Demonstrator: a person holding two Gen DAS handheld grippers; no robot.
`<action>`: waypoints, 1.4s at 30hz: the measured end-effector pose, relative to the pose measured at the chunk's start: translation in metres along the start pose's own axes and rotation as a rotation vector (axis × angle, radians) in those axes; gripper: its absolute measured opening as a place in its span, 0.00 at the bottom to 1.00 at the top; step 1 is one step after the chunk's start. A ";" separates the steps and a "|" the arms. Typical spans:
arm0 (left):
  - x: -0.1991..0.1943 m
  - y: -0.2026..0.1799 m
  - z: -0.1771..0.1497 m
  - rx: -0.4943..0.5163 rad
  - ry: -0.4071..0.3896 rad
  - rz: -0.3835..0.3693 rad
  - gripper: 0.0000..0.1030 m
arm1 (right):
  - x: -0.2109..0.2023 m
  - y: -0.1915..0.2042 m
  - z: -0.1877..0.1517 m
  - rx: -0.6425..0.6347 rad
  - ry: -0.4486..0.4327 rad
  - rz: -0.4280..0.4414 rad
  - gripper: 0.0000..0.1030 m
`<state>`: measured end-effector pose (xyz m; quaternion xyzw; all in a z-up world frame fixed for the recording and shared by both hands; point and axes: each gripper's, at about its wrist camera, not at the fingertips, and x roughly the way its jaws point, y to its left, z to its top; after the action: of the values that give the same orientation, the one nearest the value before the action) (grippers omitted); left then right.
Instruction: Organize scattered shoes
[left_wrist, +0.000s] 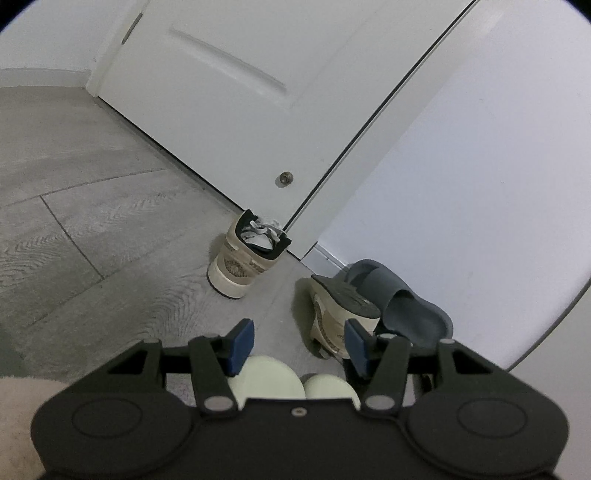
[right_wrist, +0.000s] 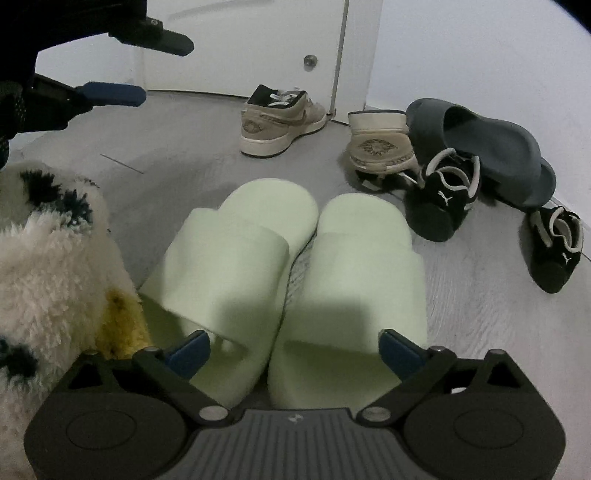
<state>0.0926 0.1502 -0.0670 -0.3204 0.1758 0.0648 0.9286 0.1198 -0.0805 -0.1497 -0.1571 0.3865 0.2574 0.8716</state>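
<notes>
Shoes lie across the floor (right_wrist: 480, 314), and by my reading only one pair is sorted: the pale green slippers (right_wrist: 295, 266) sit side by side, toes forward, straight ahead of my right gripper (right_wrist: 295, 350). The rest looks undone. One tan sneaker (right_wrist: 280, 122) stands upright near the door (right_wrist: 258, 44); its mate (right_wrist: 380, 144) is tipped on its side against the grey slide sandal (right_wrist: 491, 147). Two black sneakers (right_wrist: 443, 195) lie apart by the wall, and a fluffy white slipper (right_wrist: 48, 266) sits to the left.

My right gripper is spread wide over the heels of the green pair, holding nothing. My left gripper (left_wrist: 299, 343) is also wide apart and empty, held above the floor and aimed toward the tipped tan sneaker.
</notes>
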 end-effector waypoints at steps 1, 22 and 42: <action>0.000 0.000 0.000 0.000 0.001 0.000 0.54 | -0.001 -0.001 0.001 0.007 0.008 0.006 0.80; -0.006 0.008 0.003 -0.045 -0.046 -0.006 0.54 | 0.054 0.027 0.034 -0.010 -0.057 0.097 0.42; -0.021 0.037 0.015 -0.164 -0.134 -0.011 0.56 | 0.046 -0.003 0.062 0.279 -0.058 0.308 0.66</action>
<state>0.0689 0.1884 -0.0699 -0.3913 0.1056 0.0953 0.9092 0.1843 -0.0391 -0.1435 0.0336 0.4128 0.3362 0.8459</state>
